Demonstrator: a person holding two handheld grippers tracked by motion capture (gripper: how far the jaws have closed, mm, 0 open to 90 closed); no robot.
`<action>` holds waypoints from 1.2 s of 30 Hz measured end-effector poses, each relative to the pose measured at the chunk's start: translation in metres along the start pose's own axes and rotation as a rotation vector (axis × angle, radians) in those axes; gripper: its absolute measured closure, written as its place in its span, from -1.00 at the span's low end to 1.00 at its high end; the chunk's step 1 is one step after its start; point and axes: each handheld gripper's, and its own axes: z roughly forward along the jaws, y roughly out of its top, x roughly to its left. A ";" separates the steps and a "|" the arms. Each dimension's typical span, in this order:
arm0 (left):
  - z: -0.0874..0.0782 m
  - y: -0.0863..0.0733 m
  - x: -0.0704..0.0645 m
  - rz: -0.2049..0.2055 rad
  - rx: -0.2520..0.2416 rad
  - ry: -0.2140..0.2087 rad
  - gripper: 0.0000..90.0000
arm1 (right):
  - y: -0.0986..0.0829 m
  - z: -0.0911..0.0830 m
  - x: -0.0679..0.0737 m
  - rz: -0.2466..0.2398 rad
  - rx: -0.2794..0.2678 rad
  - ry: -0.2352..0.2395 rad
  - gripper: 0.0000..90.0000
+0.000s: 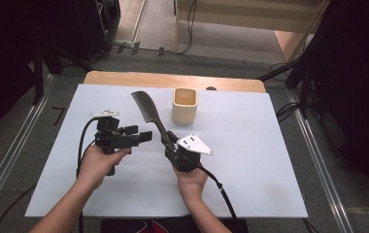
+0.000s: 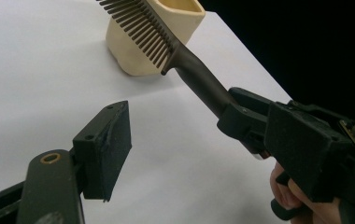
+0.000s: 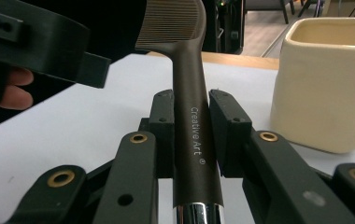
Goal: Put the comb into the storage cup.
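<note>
The dark comb (image 3: 187, 93) is clamped by its handle between the jaws of the right gripper (image 3: 190, 128), teeth raised beside the cream square cup (image 1: 185, 105). The left gripper (image 1: 141, 134) is held just left of the comb over the white bench (image 1: 250, 160), its jaws apart and holding nothing.

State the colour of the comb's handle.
Dark brown, with small white lettering; the comb's handle shows best in the right gripper view.

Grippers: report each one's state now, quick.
Left gripper: open, holding nothing.
Right gripper: closed on the handle of the comb, near the cream cup.
</note>
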 end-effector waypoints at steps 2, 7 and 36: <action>0.002 0.002 0.000 -0.003 -0.008 -0.004 -0.46 | 0.000 0.000 0.001 0.008 -0.014 -0.002 0.56; 0.005 0.006 0.000 -0.024 -0.021 -0.004 -0.46 | -0.002 0.000 0.003 0.016 -0.035 -0.008 0.56; 0.034 0.018 -0.009 -0.073 -0.087 0.039 -0.40 | -0.004 0.006 0.006 0.054 -0.084 -0.022 0.56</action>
